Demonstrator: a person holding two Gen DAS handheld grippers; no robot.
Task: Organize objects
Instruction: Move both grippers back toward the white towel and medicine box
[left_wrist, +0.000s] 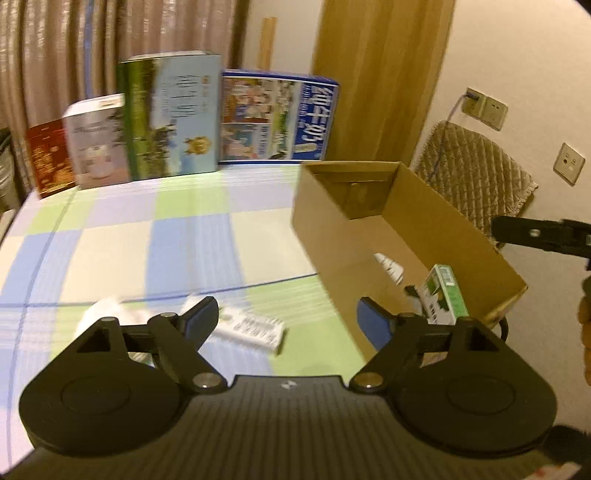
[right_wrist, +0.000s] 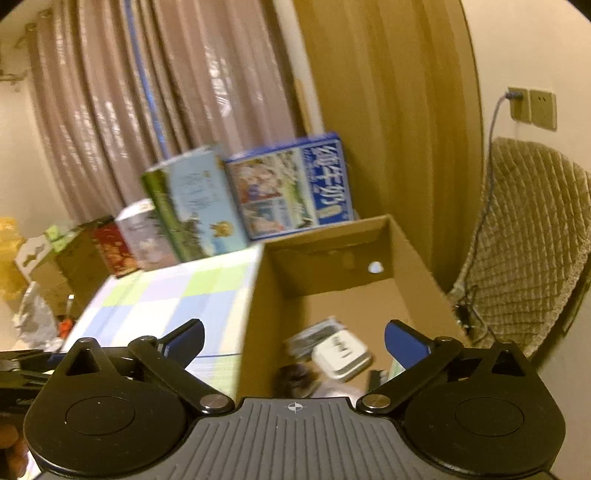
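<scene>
An open cardboard box (left_wrist: 321, 236) stands at the right of the checked tablecloth (left_wrist: 147, 236). Inside it lie a green carton (left_wrist: 445, 295) and a small white item (left_wrist: 389, 267). My left gripper (left_wrist: 286, 319) is open, low over the cloth just left of the box. A white printed packet (left_wrist: 255, 330) lies on the cloth between its fingers, beside a blurred white object (left_wrist: 107, 312). My right gripper (right_wrist: 295, 338) is open above the same box (right_wrist: 413, 254), where a white case (right_wrist: 341, 354) rests on a flat printed pack (right_wrist: 314, 334).
Several upright cartons line the table's far edge: red (left_wrist: 50, 160), white (left_wrist: 98, 142), green-blue (left_wrist: 173, 116) and blue (left_wrist: 277, 116). Curtains hang behind. A padded chair (left_wrist: 476, 173) stands right of the box below wall sockets (left_wrist: 484, 109). Clutter (right_wrist: 48, 266) sits left of the table.
</scene>
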